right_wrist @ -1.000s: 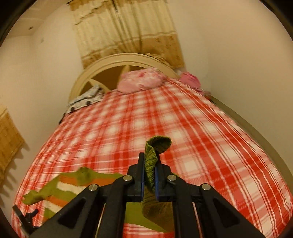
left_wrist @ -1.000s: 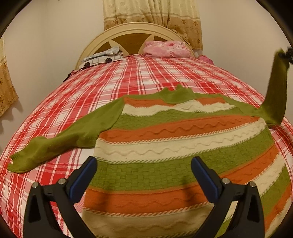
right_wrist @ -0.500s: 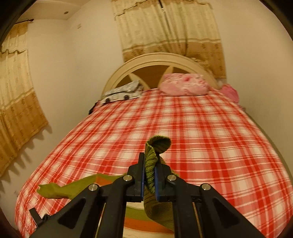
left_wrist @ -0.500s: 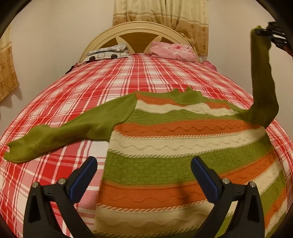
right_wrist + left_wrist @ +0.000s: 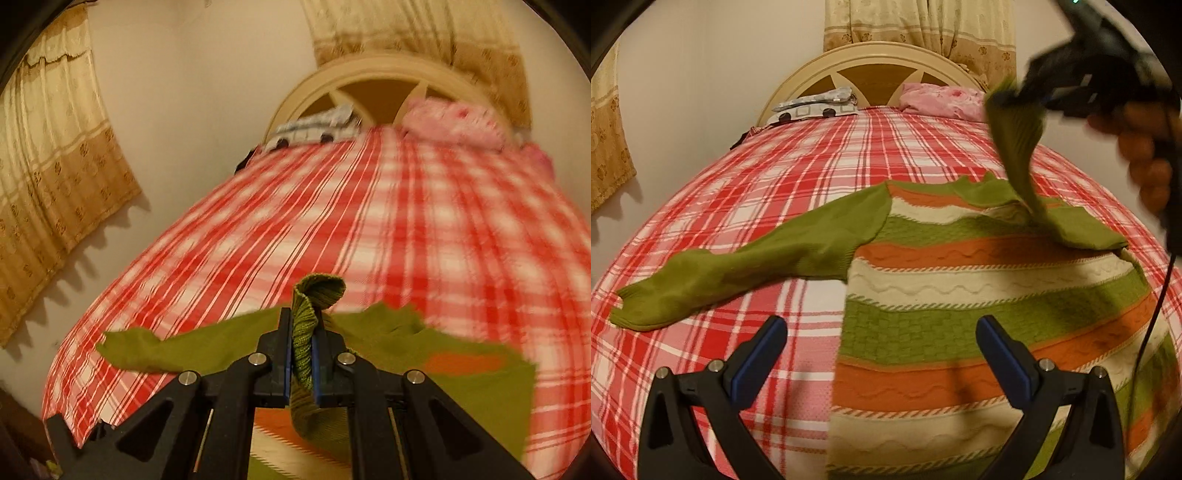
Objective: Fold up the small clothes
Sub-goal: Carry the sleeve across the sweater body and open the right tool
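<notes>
A small striped sweater [image 5: 960,295] in green, orange and cream lies flat on the red plaid bed [image 5: 775,177]. Its left sleeve [image 5: 746,266] lies stretched out to the left. My right gripper [image 5: 302,350] is shut on the cuff of the right sleeve [image 5: 306,314] and holds it up over the sweater's upper body; the lifted sleeve [image 5: 1015,147] and that gripper [image 5: 1004,98] show at the upper right of the left wrist view. My left gripper [image 5: 881,347] is open and empty, low over the sweater's lower left edge.
A pink pillow [image 5: 942,99] and a grey patterned pillow [image 5: 816,105] lie at the cream headboard [image 5: 871,62]. Curtains [image 5: 55,177] hang on the left wall and behind the headboard. Walls stand close on both sides of the bed.
My right gripper has carried the right sleeve up and leftward, over the sweater's body. My left gripper has shifted left along the sweater's lower edge, still open.
</notes>
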The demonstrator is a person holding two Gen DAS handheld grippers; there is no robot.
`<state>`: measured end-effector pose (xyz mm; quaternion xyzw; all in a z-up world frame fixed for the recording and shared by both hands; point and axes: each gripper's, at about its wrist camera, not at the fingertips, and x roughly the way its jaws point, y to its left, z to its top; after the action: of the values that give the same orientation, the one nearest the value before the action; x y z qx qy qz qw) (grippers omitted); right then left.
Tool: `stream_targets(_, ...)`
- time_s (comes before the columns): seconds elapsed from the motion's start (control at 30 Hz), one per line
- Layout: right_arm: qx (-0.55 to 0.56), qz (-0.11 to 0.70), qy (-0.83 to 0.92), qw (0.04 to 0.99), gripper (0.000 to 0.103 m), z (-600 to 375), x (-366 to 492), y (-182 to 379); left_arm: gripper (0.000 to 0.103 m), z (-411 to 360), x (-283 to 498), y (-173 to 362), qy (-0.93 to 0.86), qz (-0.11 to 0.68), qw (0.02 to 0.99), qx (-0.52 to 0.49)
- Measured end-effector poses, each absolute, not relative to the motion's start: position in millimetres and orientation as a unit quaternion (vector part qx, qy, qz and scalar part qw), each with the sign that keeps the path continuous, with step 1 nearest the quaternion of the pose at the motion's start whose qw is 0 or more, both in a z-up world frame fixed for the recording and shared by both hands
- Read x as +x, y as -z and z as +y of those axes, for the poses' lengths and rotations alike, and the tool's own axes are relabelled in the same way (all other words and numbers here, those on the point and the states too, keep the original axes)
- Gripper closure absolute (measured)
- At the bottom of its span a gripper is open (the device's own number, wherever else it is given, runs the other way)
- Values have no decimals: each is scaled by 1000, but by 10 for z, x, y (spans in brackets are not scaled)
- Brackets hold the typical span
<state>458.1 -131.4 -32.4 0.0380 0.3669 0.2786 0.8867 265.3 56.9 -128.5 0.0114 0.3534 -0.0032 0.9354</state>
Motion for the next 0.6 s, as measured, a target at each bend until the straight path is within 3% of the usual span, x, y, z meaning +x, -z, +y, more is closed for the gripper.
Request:
stream_targets(0.07,33,406,-294,864,94,-1111,4650,650,0,579,2655,1270,3,354,935,17)
stream_targets(0.13,25,441,-298,846,85,-1006,4639,977,0,598,2665,1265,3,356,934,18)
stream_targets(0.2,29,463,-315,828,38,-1027,4543,1188,0,619,2691,1269,6,361,932,16)
stream_targets(0.6,11,404,-198,893,37,-2470,4101,1056,0,486,3332,1147,-41,364,929,51)
